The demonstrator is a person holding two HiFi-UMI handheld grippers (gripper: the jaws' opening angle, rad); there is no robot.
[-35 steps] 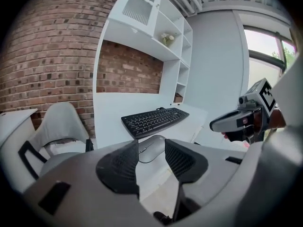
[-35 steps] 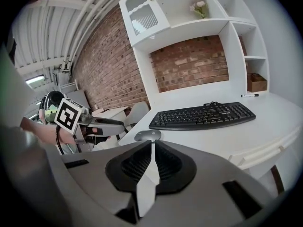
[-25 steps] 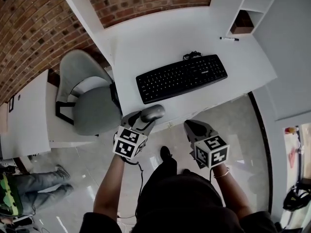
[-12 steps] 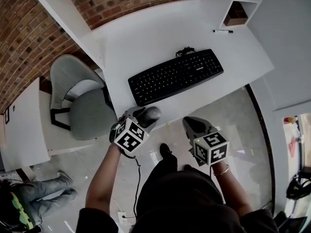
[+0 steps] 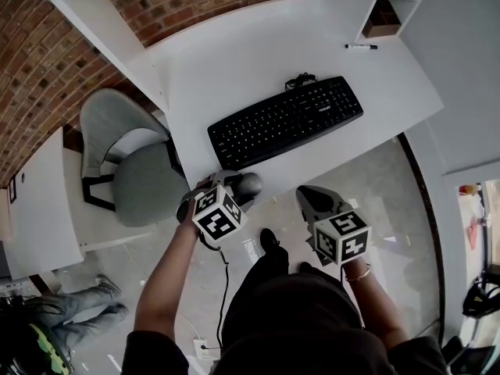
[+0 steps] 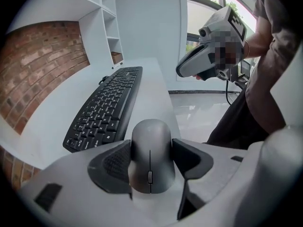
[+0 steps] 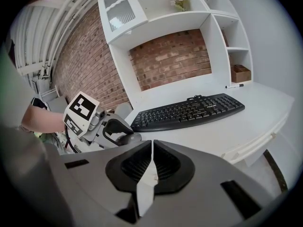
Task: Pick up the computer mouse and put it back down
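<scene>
Jaws of the left gripper (image 6: 150, 148) pinch the grey computer mouse (image 6: 150, 138) by its sides at the near edge of the table (image 5: 234, 61), at 7 o'clock from the black keyboard (image 5: 285, 119), whose white logo is unreadable. On the right gripper (image 7: 152, 148) the jaws are pressed together, empty.

A black keyboard (image 5: 285, 122) lies on a white desk (image 5: 234, 61), a dark grey mouse (image 6: 150, 152) off its left end, a red-brown brick wall (image 5: 47, 53) behind it, and black-and-white square markers on the grey left gripper (image 5: 238, 186) and right gripper (image 7: 152, 150).
</scene>
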